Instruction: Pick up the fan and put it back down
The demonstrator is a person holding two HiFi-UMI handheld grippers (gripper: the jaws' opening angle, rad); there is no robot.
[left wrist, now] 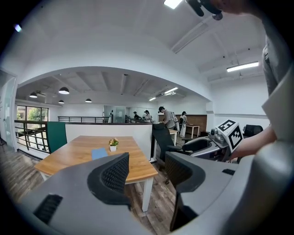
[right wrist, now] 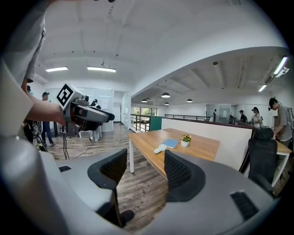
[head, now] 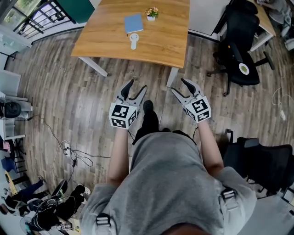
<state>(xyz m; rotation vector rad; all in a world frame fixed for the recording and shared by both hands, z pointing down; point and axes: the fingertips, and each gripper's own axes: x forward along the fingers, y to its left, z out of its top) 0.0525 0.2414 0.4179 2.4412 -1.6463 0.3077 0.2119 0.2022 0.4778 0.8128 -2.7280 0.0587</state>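
Observation:
The fan is small, white and hand-held, and lies flat on the wooden table near its front edge. In the right gripper view the fan shows beyond the jaws, on the table's near corner. In the left gripper view it is hidden. Over the wood floor, short of the table, my left gripper is open with nothing between its fingers. My right gripper is level with it, also open and empty. Each one's jaws stand apart in its own view, left gripper and right gripper.
A blue notebook and a small potted plant sit behind the fan. A black office chair stands right of the table, another chair at my right side. Cables lie on the floor to the left.

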